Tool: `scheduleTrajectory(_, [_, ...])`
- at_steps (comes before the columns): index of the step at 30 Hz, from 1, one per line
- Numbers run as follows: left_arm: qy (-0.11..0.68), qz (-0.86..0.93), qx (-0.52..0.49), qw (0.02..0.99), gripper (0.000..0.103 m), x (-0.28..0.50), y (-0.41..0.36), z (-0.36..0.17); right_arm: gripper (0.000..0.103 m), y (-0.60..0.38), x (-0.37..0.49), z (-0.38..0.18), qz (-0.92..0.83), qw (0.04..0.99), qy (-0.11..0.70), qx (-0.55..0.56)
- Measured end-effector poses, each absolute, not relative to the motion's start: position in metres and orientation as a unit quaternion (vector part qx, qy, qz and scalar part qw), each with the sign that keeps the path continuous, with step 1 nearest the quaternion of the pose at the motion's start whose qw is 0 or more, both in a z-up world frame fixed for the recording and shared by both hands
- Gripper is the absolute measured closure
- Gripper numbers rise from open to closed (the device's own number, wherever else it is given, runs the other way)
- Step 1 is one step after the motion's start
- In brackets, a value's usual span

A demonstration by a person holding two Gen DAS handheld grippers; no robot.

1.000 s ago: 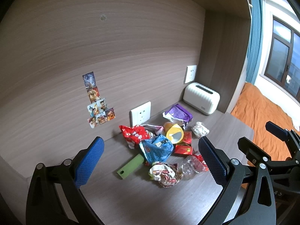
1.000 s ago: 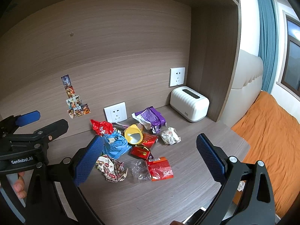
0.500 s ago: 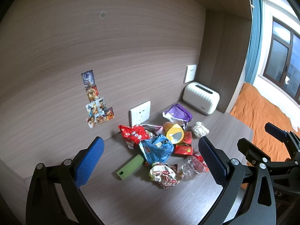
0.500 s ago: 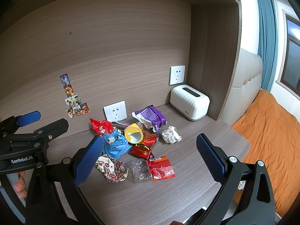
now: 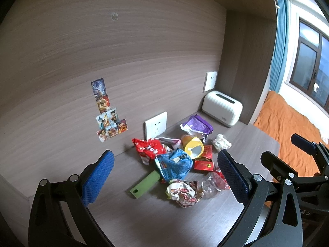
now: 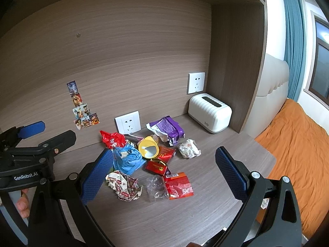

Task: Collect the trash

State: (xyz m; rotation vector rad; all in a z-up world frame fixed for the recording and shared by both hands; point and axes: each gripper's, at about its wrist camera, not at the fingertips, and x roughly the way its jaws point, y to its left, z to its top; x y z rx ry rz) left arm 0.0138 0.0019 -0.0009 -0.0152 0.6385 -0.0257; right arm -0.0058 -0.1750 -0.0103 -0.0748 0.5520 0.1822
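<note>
Wooden desk (image 6: pixel 185 216) holds the trash pile (image 6: pixel 148 160) near the wall sockets. Your left gripper (image 5: pixel 164 177) and right gripper (image 6: pixel 164 173) hover spread wide, empty; nothing's collected yet. Next, lower onto the nearest crumpled wrapper (image 6: pixel 123 186).

Your worktop (image 6: pixel 205 210) is grey-brown wood grain, running back to the wall panel. On it you've got one loose trash cluster: red snack bag (image 6: pixel 112 139), blue wrapper (image 6: pixel 128 160), yellow cup on its side (image 6: pixel 148 149), purple bag (image 6: pixel 166 128), red box (image 6: pixel 157 166), flat red packet (image 6: pixel 178 186), clear plastic wad (image 6: pixel 156 187), two crumpled paper balls (image 6: pixel 123 187) (image 6: pixel 189 149), and a green strip (image 5: pixel 145 184). White ribbed box (image 6: pixel 209 113) sits in the back right corner.
</note>
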Motion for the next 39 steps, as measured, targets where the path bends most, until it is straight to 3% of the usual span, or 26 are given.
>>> scheduleTrajectory(27, [0.333,-0.019,-0.017,0.943,0.005,0.025,0.009,-0.021,0.004,-0.171,0.007,-0.028,0.095,0.947,0.304,-0.032])
scheduleTrajectory(39, [0.360,-0.022,-0.002,0.933,0.005,0.037,0.036,-0.078,0.004,-0.141,0.030,-0.081,0.130,0.922,0.362,-0.046])
